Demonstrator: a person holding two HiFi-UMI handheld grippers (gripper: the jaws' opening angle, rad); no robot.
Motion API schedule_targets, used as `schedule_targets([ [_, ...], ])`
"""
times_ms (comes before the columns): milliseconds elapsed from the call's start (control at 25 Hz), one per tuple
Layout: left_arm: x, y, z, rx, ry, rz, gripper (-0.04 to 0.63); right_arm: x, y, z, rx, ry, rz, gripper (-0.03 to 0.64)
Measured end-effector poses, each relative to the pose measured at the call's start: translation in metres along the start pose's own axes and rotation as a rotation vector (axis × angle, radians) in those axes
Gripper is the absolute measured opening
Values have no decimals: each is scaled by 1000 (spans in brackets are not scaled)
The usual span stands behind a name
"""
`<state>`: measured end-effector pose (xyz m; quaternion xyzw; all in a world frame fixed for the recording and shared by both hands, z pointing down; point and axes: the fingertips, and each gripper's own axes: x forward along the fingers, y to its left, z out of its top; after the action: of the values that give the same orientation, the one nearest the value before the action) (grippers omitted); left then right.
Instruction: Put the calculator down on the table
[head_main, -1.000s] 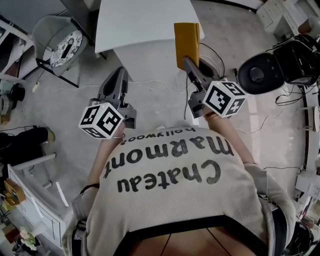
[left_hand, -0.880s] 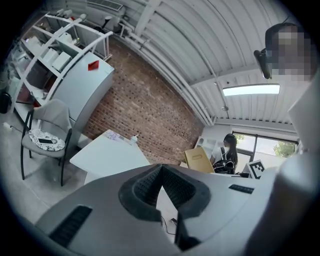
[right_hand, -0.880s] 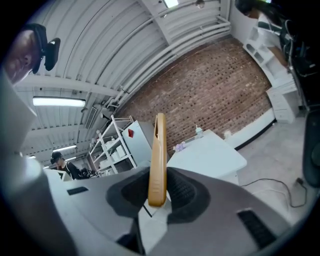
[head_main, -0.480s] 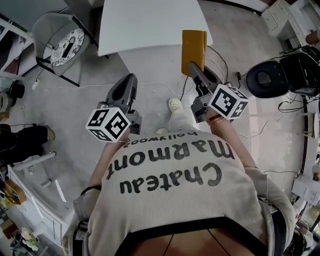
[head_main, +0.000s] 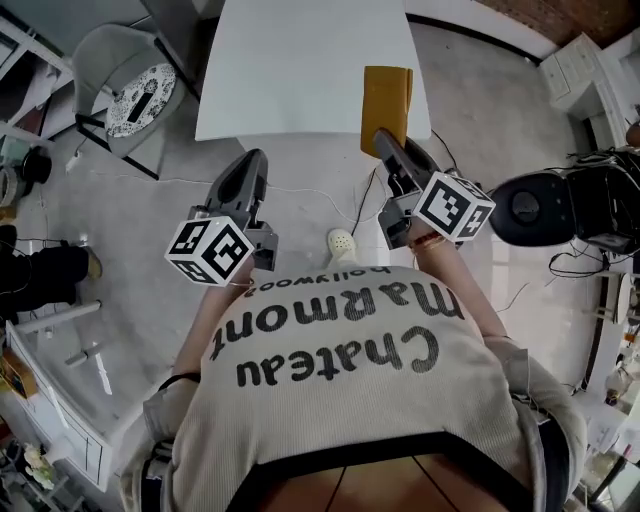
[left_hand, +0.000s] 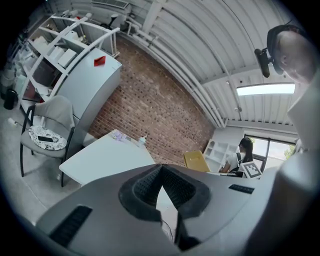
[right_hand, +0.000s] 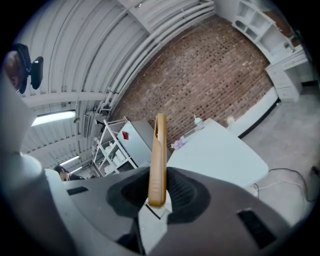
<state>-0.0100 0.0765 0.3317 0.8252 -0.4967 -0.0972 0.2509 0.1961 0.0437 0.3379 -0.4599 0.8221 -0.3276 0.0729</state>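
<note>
Grips the calculator (right_hand: 159, 150) by its lower end in the right claw (right_hand: 159, 194), pads pressed on both faces, the yellow slab standing edge-on between them. Holds it out above the near right corner of the white desk (head_main: 300, 70), in the air and not laid down. Carries the left claw (left_hand: 161, 186) closed on nothing, over the floor just short of the desk's near edge.
</note>
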Motion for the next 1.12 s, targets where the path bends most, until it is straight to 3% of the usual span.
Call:
schedule_targets([
  [320, 61, 8, 22, 32, -33, 83, 2, 53, -27, 53, -5, 14, 78, 91],
  [640, 106, 5, 42, 21, -114, 100, 2, 93, -51, 96, -26, 26, 145, 91],
  [960, 135, 27, 7, -41, -92, 181, 2, 127, -101, 69, -8, 144, 140, 90],
  [1120, 139, 36, -13, -145, -61, 190, 2, 137, -124, 49, 46, 202, 108, 90],
])
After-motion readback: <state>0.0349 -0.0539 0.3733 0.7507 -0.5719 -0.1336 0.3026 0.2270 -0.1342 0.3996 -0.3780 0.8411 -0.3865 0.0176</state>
